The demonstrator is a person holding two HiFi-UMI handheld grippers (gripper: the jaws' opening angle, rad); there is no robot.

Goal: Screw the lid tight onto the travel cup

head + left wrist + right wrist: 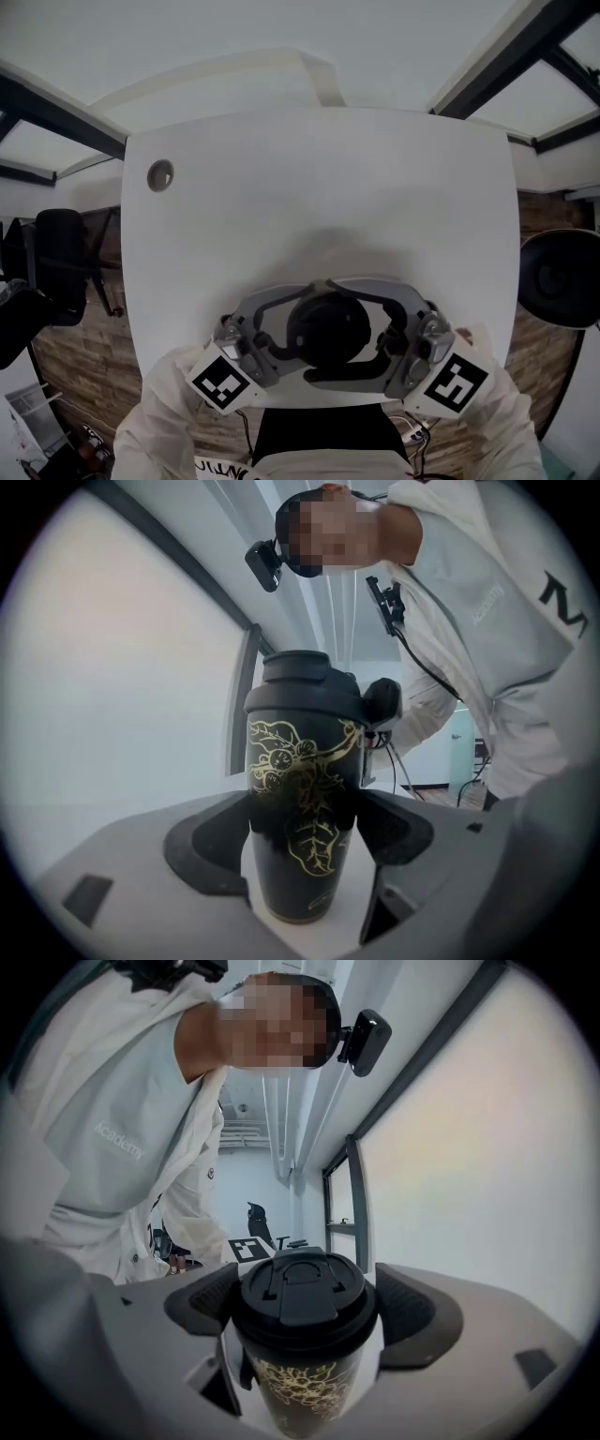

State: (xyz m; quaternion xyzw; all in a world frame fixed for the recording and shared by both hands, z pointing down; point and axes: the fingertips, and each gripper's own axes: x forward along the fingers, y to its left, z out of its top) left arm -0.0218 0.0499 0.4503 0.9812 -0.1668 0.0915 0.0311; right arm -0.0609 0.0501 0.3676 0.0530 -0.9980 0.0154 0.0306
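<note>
Travel cup (298, 789) at the tabletop's (319, 187) near edge is pinched by the left gripper (305, 841); lid (302, 1288) is clamped by the right gripper (302, 1312).

1. The cup (300, 789) stands upright on the table (319, 178), close to its near edge.
2. The lid (302, 1288) sits on top of the cup.
3. The left gripper (302, 841) reaches in from the left, jaws pressed on either side of the cup's body; the right gripper (305, 1305) reaches in from the right, jaws against the lid.
4. A round hole (160, 174) lies far off, in the table's far left corner.
</note>
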